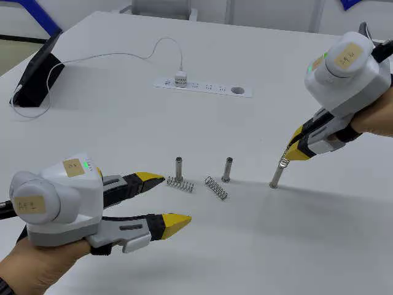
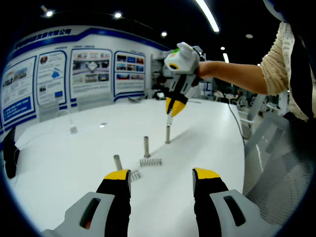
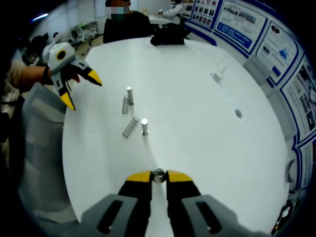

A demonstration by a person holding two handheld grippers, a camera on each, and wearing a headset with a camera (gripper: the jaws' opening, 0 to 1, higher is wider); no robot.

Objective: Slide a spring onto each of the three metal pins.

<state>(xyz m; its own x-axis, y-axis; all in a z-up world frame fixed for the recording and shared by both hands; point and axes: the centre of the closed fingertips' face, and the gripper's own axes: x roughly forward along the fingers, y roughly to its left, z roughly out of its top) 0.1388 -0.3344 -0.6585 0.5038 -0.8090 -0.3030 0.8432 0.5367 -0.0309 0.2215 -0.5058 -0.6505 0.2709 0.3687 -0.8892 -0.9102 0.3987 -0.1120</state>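
Observation:
Three metal pins stand upright on the white table: left pin (image 1: 178, 168), middle pin (image 1: 227, 169), right pin (image 1: 276, 178). One loose spring (image 1: 180, 183) lies at the left pin's foot, another spring (image 1: 215, 188) beside the middle pin. My right gripper (image 1: 290, 153) is shut on a third spring (image 1: 284, 161), held tilted at the top of the right pin; its round end (image 3: 158, 174) shows between the jaws. My left gripper (image 1: 176, 198) hovers open near the left pin, holding nothing. From the left gripper view, the right gripper (image 2: 176, 106) holds its spring (image 2: 170, 118) over the far pin (image 2: 168, 134).
A built-in power strip (image 1: 199, 86) with a white plug (image 1: 180, 78) and cable sits further back. A black tablet stand (image 1: 37, 74) is at the far left. A person sits at the table's far end by a black object (image 3: 168, 37).

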